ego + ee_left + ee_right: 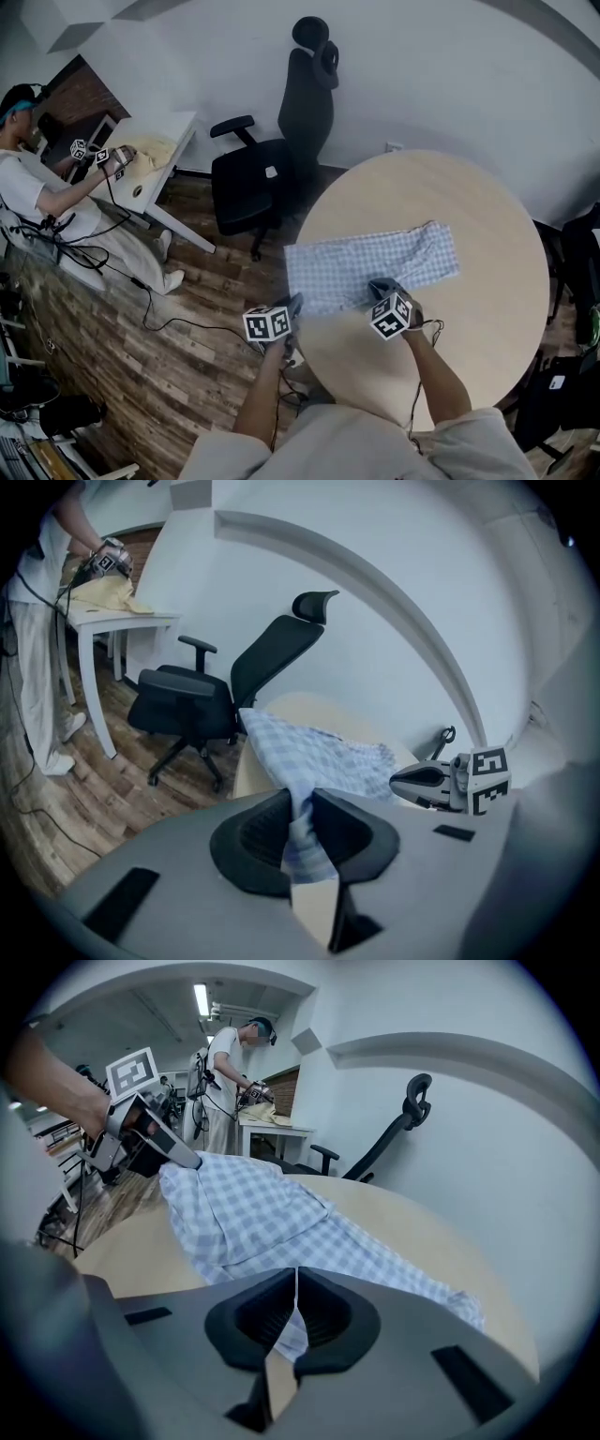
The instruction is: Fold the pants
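Light blue checked pants [375,262] lie stretched across the round beige table [487,319], reaching its left edge. My left gripper [296,302] is at that left edge, shut on a bunched fold of the pants [309,752], which shows between its jaws in the left gripper view [302,817]. My right gripper [380,286] sits on the pants' near edge, its jaws shut on a thin bit of the checked cloth [292,1302]. The right gripper view shows the pants [272,1218] running away to the left gripper [178,1159] at their far corner. The right gripper [427,778] also appears in the left gripper view.
A black office chair [281,159] stands just beyond the table's left side. At the back left a person works with grippers at a white desk [150,159]. Cables trail over the wooden floor [159,319]. Dark bags [562,375] sit to the right of the table.
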{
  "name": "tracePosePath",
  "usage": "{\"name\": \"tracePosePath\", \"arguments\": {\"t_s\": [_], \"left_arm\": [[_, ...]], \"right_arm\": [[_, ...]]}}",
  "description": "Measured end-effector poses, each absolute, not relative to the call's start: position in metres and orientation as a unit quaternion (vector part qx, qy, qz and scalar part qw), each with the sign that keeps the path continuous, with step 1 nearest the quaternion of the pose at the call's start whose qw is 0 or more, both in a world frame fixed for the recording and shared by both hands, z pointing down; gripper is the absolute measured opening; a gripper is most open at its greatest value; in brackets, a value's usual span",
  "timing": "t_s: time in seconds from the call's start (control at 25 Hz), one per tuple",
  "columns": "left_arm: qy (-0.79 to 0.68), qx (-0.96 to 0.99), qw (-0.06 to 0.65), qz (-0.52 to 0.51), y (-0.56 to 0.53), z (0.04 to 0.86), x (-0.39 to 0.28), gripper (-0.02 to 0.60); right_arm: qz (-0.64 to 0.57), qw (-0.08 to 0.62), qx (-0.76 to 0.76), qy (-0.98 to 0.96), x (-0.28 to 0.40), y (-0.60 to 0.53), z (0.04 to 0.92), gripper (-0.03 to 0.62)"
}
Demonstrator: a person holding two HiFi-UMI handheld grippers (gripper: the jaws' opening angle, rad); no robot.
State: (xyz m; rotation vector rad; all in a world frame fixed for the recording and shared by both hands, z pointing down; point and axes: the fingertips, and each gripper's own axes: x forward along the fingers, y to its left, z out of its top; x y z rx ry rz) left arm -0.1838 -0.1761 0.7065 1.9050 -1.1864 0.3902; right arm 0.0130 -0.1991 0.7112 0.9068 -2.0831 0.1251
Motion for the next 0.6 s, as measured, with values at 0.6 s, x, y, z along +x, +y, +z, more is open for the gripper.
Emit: {"name": "tracePosePath", "arguments": {"t_s": [0.6], "left_arm": [[-0.394, 0.862, 0.288, 0.135, -0.199, 0.59, -0.058, 0.083]], "right_arm": [[0.059, 0.412, 0.403, -0.815, 0.061, -0.17, 0.698, 0.031]]}}
